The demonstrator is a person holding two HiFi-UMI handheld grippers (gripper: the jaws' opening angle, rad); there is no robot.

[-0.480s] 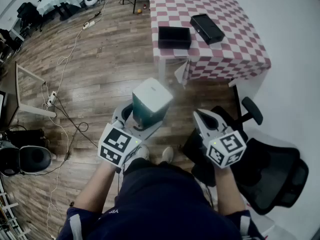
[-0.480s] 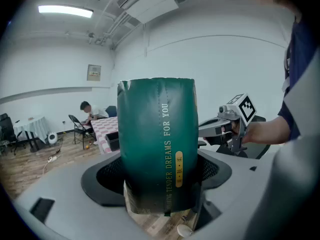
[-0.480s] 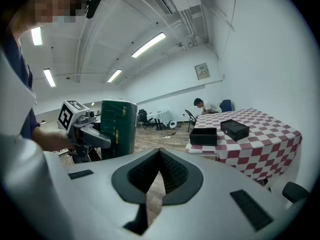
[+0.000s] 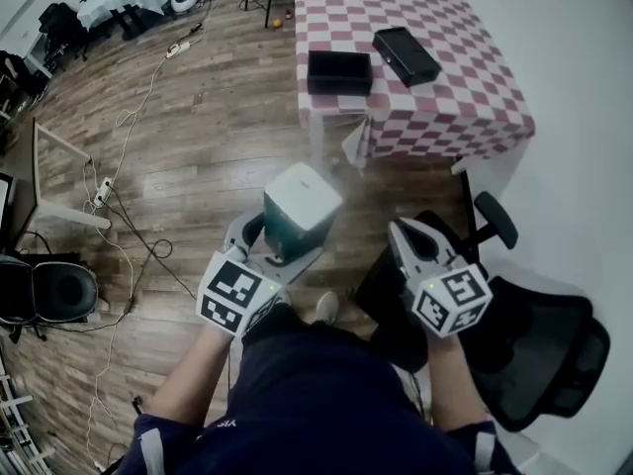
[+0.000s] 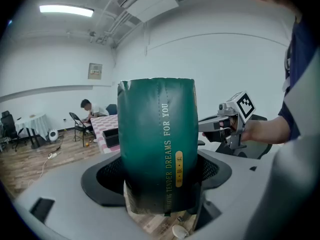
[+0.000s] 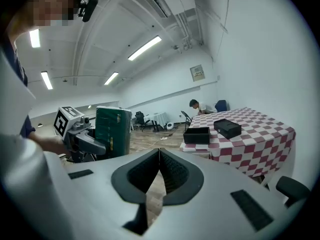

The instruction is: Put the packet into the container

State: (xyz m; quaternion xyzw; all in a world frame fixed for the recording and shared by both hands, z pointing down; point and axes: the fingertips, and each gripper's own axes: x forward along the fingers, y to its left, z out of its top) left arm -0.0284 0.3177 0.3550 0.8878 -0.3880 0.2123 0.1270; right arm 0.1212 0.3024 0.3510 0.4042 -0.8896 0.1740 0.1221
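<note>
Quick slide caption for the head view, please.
Left tongs grip green packet; right tongs shut, empty; black container sits on checkered table.

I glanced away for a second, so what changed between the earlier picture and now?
Little: the dark green foil packet, clamped in the left gripper, has shifted slightly lower in the head view. Unchanged: that grip, the right gripper shut and empty, the black open container on the red-and-white checked table.

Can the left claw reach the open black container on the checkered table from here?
Probably not yet. The left claw, shut on the green packet, is over the floor, with the black container well ahead on the checkered table. Nothing blocks the way; stepping closer should help.
</note>
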